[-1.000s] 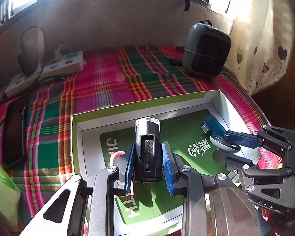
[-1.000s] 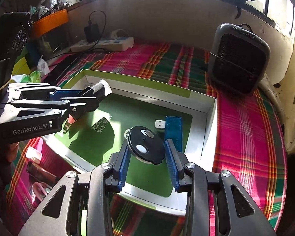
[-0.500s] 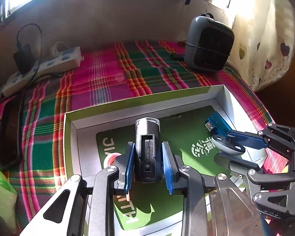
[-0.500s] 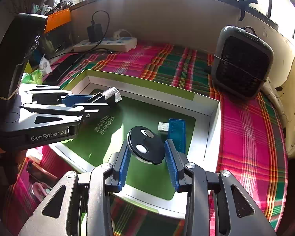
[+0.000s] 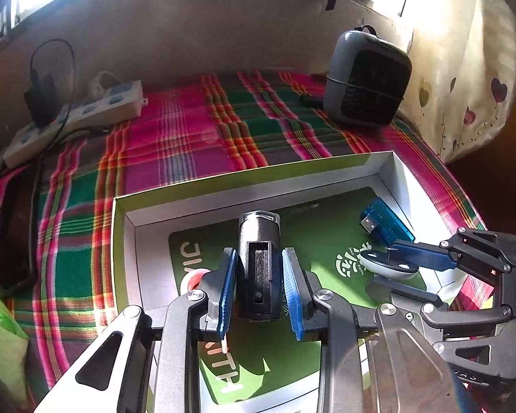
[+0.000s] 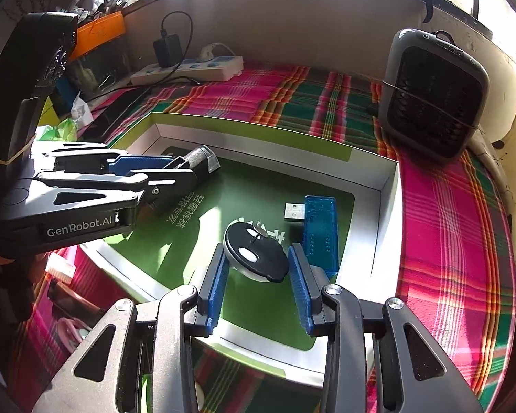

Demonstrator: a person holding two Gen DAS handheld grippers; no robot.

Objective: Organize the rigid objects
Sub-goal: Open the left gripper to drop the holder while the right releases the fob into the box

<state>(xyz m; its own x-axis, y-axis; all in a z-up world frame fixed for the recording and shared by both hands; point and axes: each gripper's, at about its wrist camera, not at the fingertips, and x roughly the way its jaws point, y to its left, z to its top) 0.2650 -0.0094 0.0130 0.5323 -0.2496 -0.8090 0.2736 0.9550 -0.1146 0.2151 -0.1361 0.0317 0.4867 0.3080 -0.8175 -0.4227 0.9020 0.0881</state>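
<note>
A shallow white box [image 5: 392,168] with a green rim and green floor lies on the plaid cloth; it also shows in the right wrist view [image 6: 385,206]. My left gripper [image 5: 259,287] is shut on a black cylindrical device [image 5: 258,261], held over the box's left part, also seen from the right wrist [image 6: 197,163]. My right gripper [image 6: 259,277] is shut on a black-and-white oval fob [image 6: 254,256] over the box's right part, also seen from the left wrist [image 5: 388,266]. A blue USB stick [image 6: 318,234] lies in the box by the right wall.
A grey heater [image 6: 433,96] stands at the back right of the cloth. A white power strip [image 5: 75,120] with a black charger lies at the back left. A dark flat strap [image 5: 15,237] and a green bag [image 5: 0,344] lie to the left of the box.
Both grippers have moved a little further over the box, still holding their objects. The view has pulled back slightly, showing more of the cloth.
</note>
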